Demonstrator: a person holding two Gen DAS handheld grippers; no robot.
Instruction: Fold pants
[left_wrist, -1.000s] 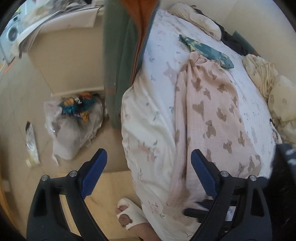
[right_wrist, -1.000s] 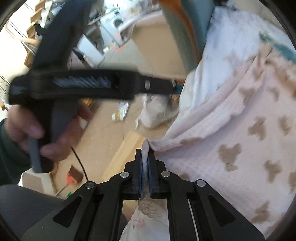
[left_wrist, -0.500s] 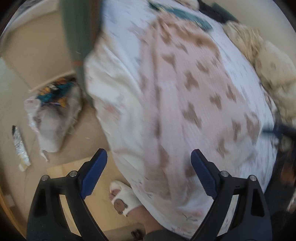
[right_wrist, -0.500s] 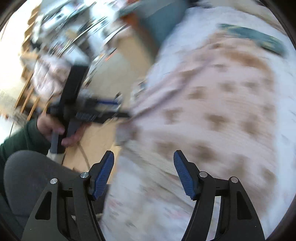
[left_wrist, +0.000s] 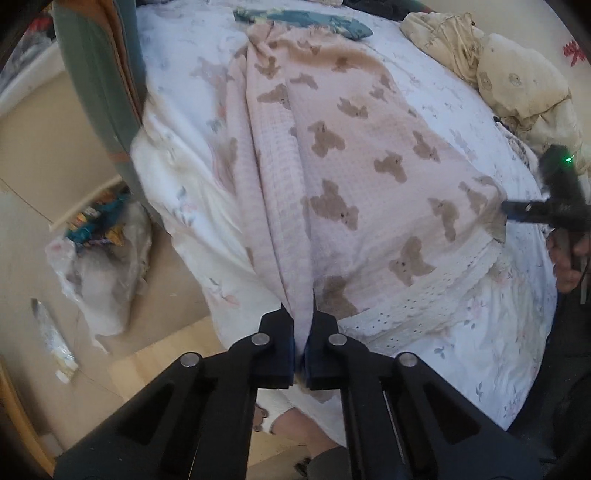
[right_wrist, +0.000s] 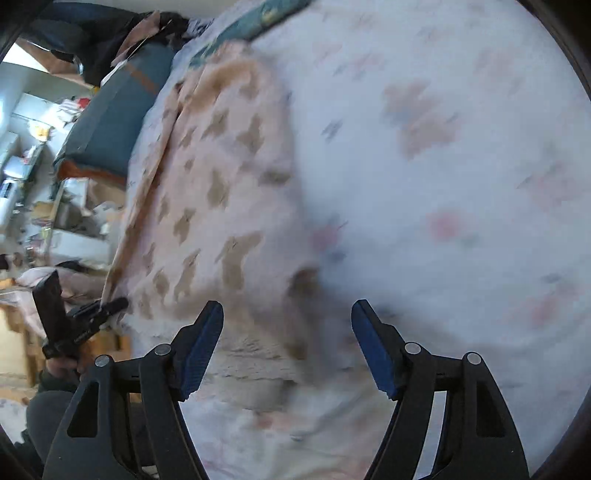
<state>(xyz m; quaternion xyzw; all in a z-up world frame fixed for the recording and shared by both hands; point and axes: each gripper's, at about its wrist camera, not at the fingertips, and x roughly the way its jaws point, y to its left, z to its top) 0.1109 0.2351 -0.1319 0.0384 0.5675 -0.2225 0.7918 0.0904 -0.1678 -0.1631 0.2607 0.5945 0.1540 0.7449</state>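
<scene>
Pink pants with brown bear print (left_wrist: 351, 155) lie spread lengthwise on the floral bed sheet (left_wrist: 498, 314). A white lace waistband (left_wrist: 417, 302) lies at the near end. My left gripper (left_wrist: 303, 332) is shut on the near left corner of the pants. My right gripper (right_wrist: 288, 343) is open, its blue pads (right_wrist: 201, 343) hovering over the near right corner of the pants (right_wrist: 221, 206). In the left wrist view it shows at the right (left_wrist: 517, 212), by the pants' right corner. In the right wrist view the left gripper (right_wrist: 92, 314) shows at the left.
A teal patterned cloth (left_wrist: 306, 18) lies at the far end of the bed. Cream bedding (left_wrist: 524, 85) is piled at the far right. A green and orange blanket (left_wrist: 107, 74) hangs off the left side. A plastic bag (left_wrist: 103, 266) sits on the floor.
My left gripper has closed on the near left corner of the pants. My right gripper let go of the cloth, opened, and moved over to the right corner.
</scene>
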